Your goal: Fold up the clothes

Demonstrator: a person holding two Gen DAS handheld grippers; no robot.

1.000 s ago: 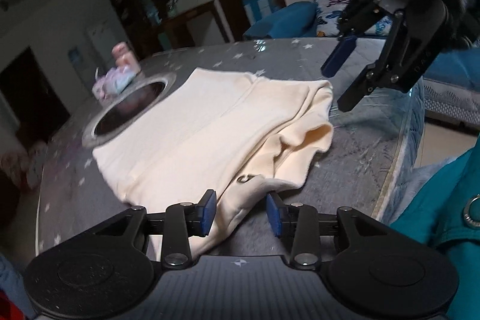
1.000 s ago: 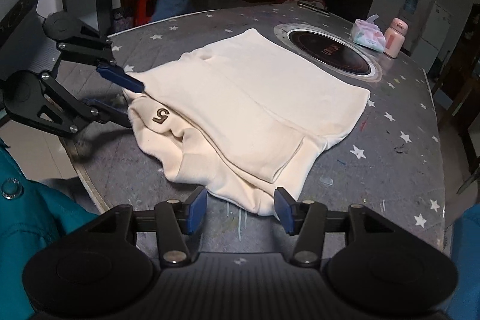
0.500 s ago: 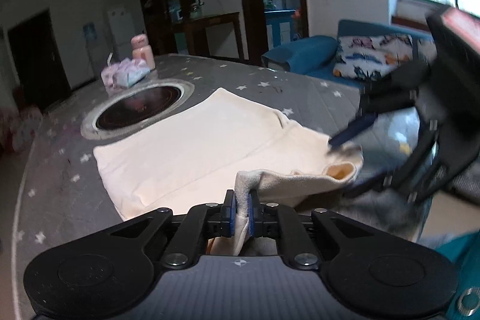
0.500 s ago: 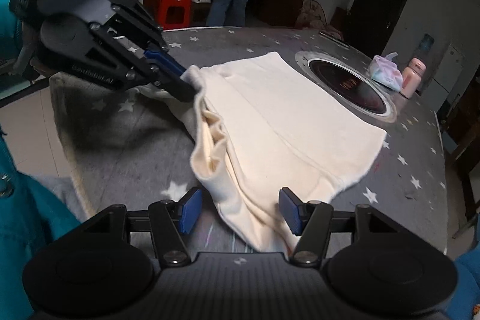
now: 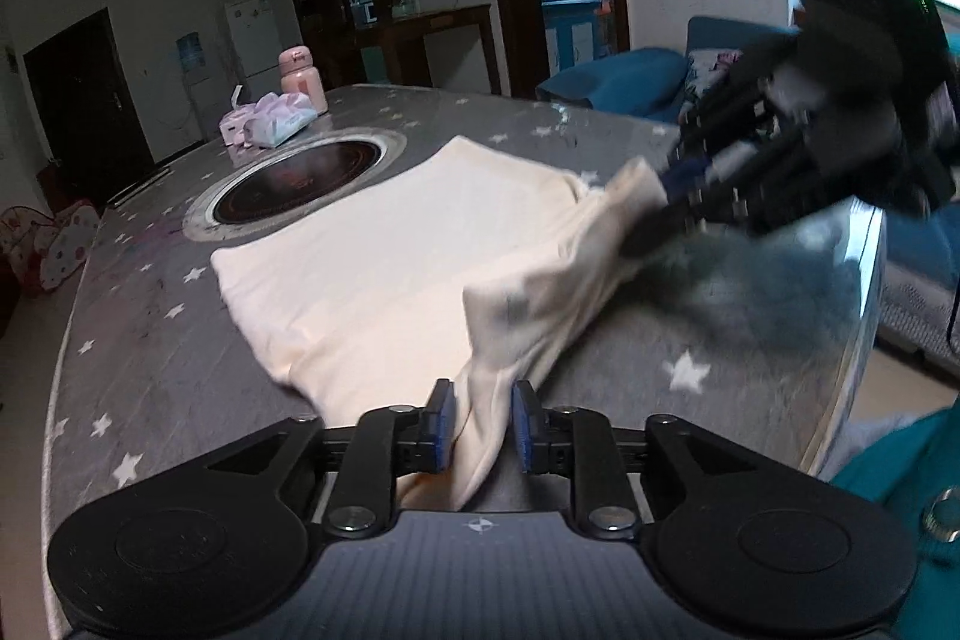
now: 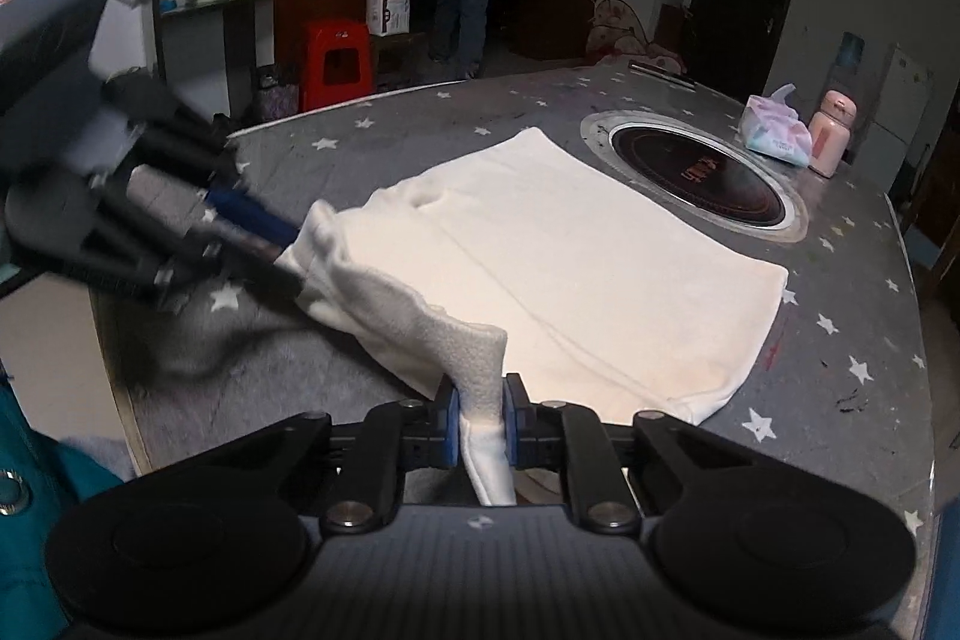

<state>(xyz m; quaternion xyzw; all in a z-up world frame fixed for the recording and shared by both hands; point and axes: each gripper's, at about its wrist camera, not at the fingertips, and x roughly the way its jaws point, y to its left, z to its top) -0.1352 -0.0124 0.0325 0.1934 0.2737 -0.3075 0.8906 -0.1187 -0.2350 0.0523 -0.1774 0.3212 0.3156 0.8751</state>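
Starry grey table (image 5: 150,340) carries a cream garment (image 5: 390,268); left gripper (image 5: 478,424) and right gripper (image 6: 482,421) each clamp a near-edge corner, cloth stretching away toward the far edge.

Right gripper (image 6: 481,421) has now clamped the cream garment (image 6: 540,250), joining the left gripper (image 5: 480,424).

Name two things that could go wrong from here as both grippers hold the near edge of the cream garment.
The left gripper pinches only a thin bunch of the cream garment; it may slip out during the fold. Carried too far forward, the cloth could land on the round cooktop or nudge the tissue pack.
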